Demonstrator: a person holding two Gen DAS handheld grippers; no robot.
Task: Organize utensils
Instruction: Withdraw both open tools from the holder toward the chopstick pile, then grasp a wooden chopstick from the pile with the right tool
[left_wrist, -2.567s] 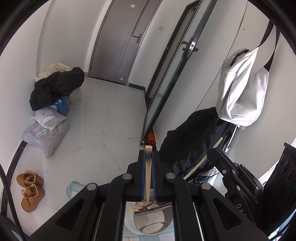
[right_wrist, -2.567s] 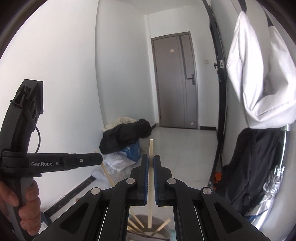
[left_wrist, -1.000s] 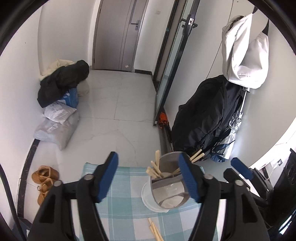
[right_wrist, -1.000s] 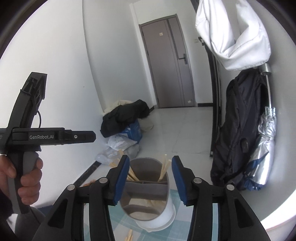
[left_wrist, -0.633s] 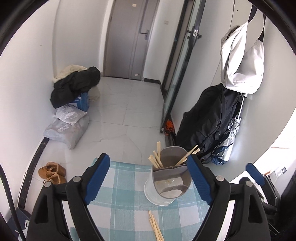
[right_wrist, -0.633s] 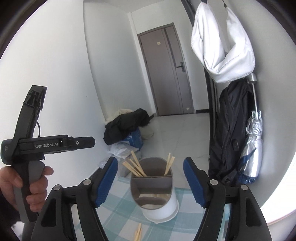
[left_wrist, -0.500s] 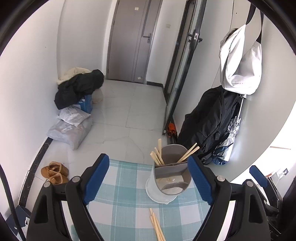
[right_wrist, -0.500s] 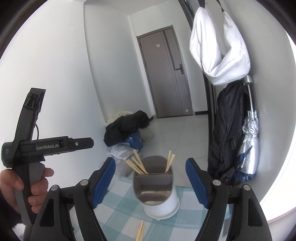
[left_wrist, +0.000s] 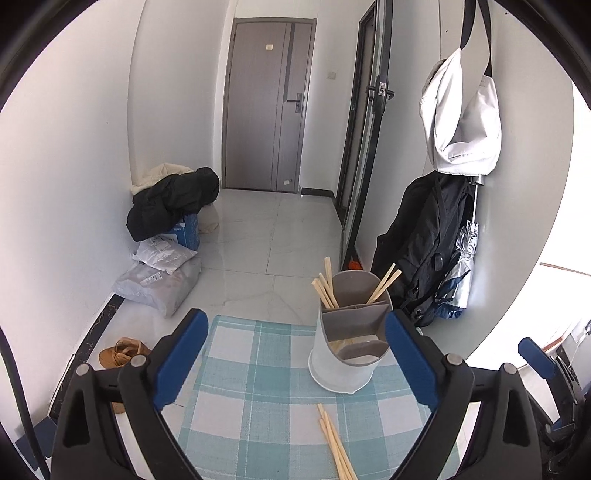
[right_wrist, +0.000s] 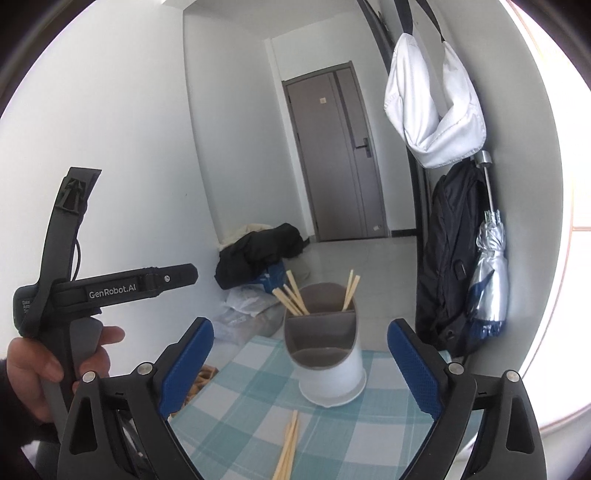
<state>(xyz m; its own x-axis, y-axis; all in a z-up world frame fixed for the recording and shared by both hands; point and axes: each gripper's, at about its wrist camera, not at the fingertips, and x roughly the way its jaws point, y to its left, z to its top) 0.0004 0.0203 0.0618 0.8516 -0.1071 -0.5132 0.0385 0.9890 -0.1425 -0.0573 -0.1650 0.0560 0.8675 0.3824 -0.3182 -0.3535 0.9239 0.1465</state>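
Now both grippers' jaws had just spread wide and empty, left gripper (left_wrist: 293, 354) and right gripper (right_wrist: 300, 360), grey-and-white divided plastic utensil holder (left_wrist: 345, 363) at twelve o'clock.

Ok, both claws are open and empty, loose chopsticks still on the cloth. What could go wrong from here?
1. The loose chopsticks lie bunched and touching, so a claw may pinch several or scatter them.
2. The holder stands close behind them; a reaching left claw or right claw could knock it over.
3. Chopsticks already in the holder lean outward past the rim and could be snagged.
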